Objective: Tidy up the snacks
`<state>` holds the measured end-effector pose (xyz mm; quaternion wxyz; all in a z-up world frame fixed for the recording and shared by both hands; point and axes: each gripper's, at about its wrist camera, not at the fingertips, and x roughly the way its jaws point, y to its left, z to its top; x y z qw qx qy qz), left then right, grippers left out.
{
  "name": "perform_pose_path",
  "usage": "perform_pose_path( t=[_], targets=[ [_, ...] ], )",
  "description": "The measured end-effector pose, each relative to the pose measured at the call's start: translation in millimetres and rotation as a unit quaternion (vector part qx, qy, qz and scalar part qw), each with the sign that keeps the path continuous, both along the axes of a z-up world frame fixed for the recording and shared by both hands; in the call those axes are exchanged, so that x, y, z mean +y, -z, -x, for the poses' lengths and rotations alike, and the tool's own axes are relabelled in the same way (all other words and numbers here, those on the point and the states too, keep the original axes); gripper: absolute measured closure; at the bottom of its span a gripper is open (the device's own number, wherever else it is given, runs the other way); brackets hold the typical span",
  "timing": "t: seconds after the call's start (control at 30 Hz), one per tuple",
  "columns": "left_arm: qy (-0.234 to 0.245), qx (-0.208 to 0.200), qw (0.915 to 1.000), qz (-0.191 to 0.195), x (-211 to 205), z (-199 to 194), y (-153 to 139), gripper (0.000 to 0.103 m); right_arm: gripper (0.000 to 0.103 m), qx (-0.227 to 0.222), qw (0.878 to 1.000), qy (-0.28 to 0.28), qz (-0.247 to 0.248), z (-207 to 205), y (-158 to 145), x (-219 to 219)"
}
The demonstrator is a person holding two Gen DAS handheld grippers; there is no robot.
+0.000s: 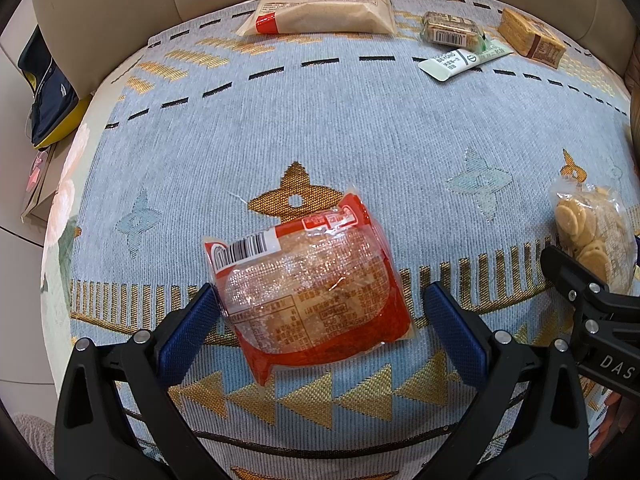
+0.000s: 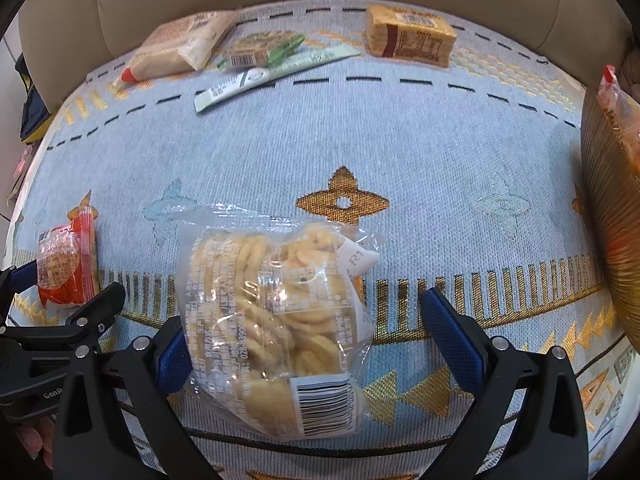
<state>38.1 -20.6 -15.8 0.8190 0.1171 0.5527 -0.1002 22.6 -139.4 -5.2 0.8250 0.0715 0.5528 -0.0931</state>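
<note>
Pale blue woven cloth (image 1: 320, 128) with gold patterns covers the surface, beige cushions behind. Left claw (image 1: 320, 320) held low, level, spread wide around a red snack packet (image 1: 308, 288); its left pad touches the packet, right pad stands clear. Right claw (image 2: 308, 328), just beside it, likewise spread wide around a clear cookie bag (image 2: 276, 320), left pad touching. More packets lie along the far edge.

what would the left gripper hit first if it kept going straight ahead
The left gripper is open, and the red snack pack already lies between its fingers, so it likely meets that first.
</note>
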Motion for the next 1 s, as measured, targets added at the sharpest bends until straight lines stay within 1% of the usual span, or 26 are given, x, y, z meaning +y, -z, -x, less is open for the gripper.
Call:
perform_pose_path(
  t=[0.03, 0.07, 0.1, 0.13, 0.17, 0.2, 0.23, 0.27, 0.33, 0.4, 0.43, 0.53, 0.63, 0.67, 0.73, 0.77, 0.8, 0.87, 0.9, 0.93, 1.0],
  targets=[
    [0.000, 0.000, 1.0000, -0.001, 0, 0, 0, 0.003, 0.005, 0.015, 1.000, -0.001, -0.004, -4, -1, -1],
    [0.003, -0.001, 1.0000, 0.000, 0, 0, -1, 0.003, 0.006, 0.017, 1.000, -0.002, -0.008, -6, -2, -2],
    [0.004, -0.003, 1.0000, 0.004, 0, 1, -3, 0.013, 0.016, 0.009, 1.000, -0.004, -0.012, -5, -5, -3],
    [0.007, -0.011, 0.9998, 0.014, 0, 3, -7, 0.024, 0.040, 0.002, 1.000, -0.001, -0.011, -3, -8, -4],
    [0.009, -0.028, 0.9995, 0.016, 0, 5, -13, 0.043, 0.044, -0.010, 1.000, 0.004, -0.012, -1, -15, -5],
    [0.012, -0.032, 0.9992, 0.023, 0, 6, -17, 0.047, 0.045, -0.023, 0.999, 0.005, -0.029, 0, -22, -8],
    [0.015, -0.031, 0.9988, 0.036, 0, 6, -19, 0.048, 0.046, -0.032, 0.998, 0.007, -0.047, 1, -26, -11],
    [0.015, -0.033, 0.9987, 0.037, 0, 5, -20, 0.048, 0.046, -0.045, 0.997, 0.014, -0.065, 2, -33, -16],
    [0.014, -0.040, 0.9982, 0.043, 1, 6, -24, 0.049, 0.046, -0.063, 0.995, 0.018, -0.076, 4, -48, -23],
    [0.018, -0.054, 0.9971, 0.050, 0, 10, -36, 0.049, 0.046, -0.092, 0.992, 0.025, -0.078, 10, -75, -34],
    [0.026, -0.064, 0.9963, 0.052, -3, 13, -47, 0.049, 0.046, -0.109, 0.990, 0.030, -0.081, 14, -90, -43],
    [0.043, -0.082, 0.9937, 0.064, -17, 16, -72, 0.049, 0.046, -0.149, 0.984, 0.047, -0.083, 24, -137, -82],
    [0.059, -0.099, 0.9895, 0.088, -48, 18, -110, 0.049, 0.046, -0.156, 0.984, 0.055, -0.068, 29, -166, -118],
    [0.070, -0.109, 0.9870, 0.095, -65, 20, -126, 0.049, 0.046, -0.154, 0.984, 0.057, -0.063, 31, -173, -137],
    [0.097, -0.122, 0.9820, 0.107, -101, 22, -152, 0.049, 0.046, -0.148, 0.985, 0.064, -0.054, 32, -181, -170],
    [0.108, -0.123, 0.9800, 0.114, -115, 27, -160, 0.049, 0.046, -0.145, 0.986, 0.068, -0.051, 34, -183, -181],
    [0.122, -0.120, 0.9776, 0.122, -132, 33, -169, 0.049, 0.046, -0.140, 0.986, 0.075, -0.049, 37, -185, -203],
    [0.154, -0.107, 0.9726, 0.137, -174, 43, -184, 0.049, 0.046, -0.135, 0.986, 0.084, -0.049, 43, -187, -231],
    [0.163, -0.104, 0.9709, 0.142, -186, 47, -187, 0.049, 0.046, -0.132, 0.986, 0.090, -0.051, 47, -188, -249],
    [0.181, -0.095, 0.9673, 0.150, -209, 54, -190, 0.049, 0.046, -0.130, 0.986, 0.094, -0.052, 48, -189, -260],
    [0.207, -0.080, 0.9611, 0.164, -239, 67, -193, 0.049, 0.046, -0.127, 0.985, 0.105, -0.050, 54, -190, -285]
  ],
)
